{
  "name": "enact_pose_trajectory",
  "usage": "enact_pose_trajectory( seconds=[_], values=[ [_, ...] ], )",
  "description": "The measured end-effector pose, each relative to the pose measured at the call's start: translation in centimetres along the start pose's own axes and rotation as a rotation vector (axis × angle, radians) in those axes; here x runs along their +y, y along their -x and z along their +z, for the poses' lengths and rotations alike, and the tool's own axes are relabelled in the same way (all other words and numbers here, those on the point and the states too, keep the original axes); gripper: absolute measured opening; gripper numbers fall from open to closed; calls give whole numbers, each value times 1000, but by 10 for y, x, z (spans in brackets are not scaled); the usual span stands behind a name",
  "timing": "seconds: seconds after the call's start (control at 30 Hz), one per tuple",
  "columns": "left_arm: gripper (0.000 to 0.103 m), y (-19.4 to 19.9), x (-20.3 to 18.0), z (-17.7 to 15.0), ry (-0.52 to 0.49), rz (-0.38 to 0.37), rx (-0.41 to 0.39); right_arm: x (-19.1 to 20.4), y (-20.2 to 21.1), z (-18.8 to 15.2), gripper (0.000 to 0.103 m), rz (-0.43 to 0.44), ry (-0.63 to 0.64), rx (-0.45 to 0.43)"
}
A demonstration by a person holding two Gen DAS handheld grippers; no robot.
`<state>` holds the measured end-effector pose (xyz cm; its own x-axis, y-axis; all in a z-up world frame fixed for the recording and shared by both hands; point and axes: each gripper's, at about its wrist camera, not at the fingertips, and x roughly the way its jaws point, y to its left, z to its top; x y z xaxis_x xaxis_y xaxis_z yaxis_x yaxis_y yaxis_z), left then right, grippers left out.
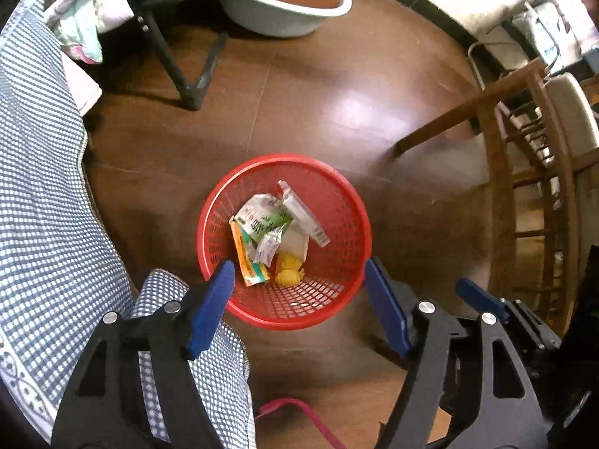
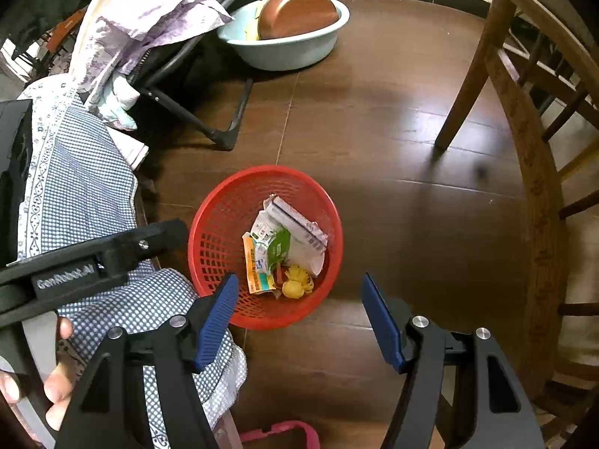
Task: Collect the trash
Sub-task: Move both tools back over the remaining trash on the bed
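A red mesh basket [image 1: 337, 202] stands on the brown floor and also shows in the right wrist view [image 2: 224, 209]. It holds trash: a green-white carton [image 1: 262, 220], a white box [image 1: 305, 217], an orange packet [image 1: 247, 262] and a yellow item [image 1: 288, 273]. The same pile [image 2: 280, 247] lies in the basket in the right view. My left gripper [image 1: 299, 273] is open and empty, above the basket's near rim. My right gripper [image 2: 299, 292] is open and empty, above and just right of the basket. The right gripper's finger [image 1: 475, 292] shows at the left view's right side.
A bed with blue checked cloth [image 1: 41, 172] is at the left. A pale green basin [image 2: 292, 48] with a brown pan sits at the back. A folding frame's black legs [image 2: 224, 138] stand behind the basket. A wooden chair [image 2: 524, 131] is at the right. A pink object [image 2: 284, 434] lies near.
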<state>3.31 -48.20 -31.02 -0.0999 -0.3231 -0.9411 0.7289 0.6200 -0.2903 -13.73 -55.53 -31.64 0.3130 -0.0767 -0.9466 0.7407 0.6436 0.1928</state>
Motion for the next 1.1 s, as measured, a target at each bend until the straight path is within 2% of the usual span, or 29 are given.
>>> enact_pose_trajectory(
  seconds=[0.17, 0.27, 0.33, 0.4, 0.47, 0.53, 0.63, 0.8, 0.87, 0.93, 1.03, 1.1],
  values=[
    [70, 67, -3, -1, 6, -41, -154, 4, 24, 0, 67, 8, 18, -27],
    [71, 128, -8, -10, -28, -39, -284, 14, 41, -1, 67, 15, 45, -52],
    [84, 170, -5, -20, -34, -8, -368, 27, 55, -2, 67, 26, 74, -72],
    [91, 211, 7, -29, -20, 46, -444, 44, 69, -1, 69, 37, 108, -93],
    [96, 258, 33, -38, 37, 78, -520, 65, 83, 1, 74, 44, 153, -115],
    [96, 298, 68, -44, 130, 101, -576, 96, 102, 2, 79, 61, 206, -149],
    [96, 340, 121, -56, 249, 148, -626, 132, 127, 2, 87, 72, 265, -194],
    [96, 399, 211, -91, 435, 355, -744, 205, 168, -1, 93, 112, 385, -260],
    [96, 412, 245, -108, 507, 518, -787, 239, 178, -1, 93, 127, 443, -281],
    [96, 419, 273, -117, 556, 617, -775, 279, 184, 0, 93, 155, 504, -293],
    [96, 435, 306, -135, 590, 689, -787, 327, 186, 1, 93, 193, 573, -298],
    [96, 442, 321, -147, 596, 677, -795, 371, 183, 5, 93, 227, 622, -282]
  ],
)
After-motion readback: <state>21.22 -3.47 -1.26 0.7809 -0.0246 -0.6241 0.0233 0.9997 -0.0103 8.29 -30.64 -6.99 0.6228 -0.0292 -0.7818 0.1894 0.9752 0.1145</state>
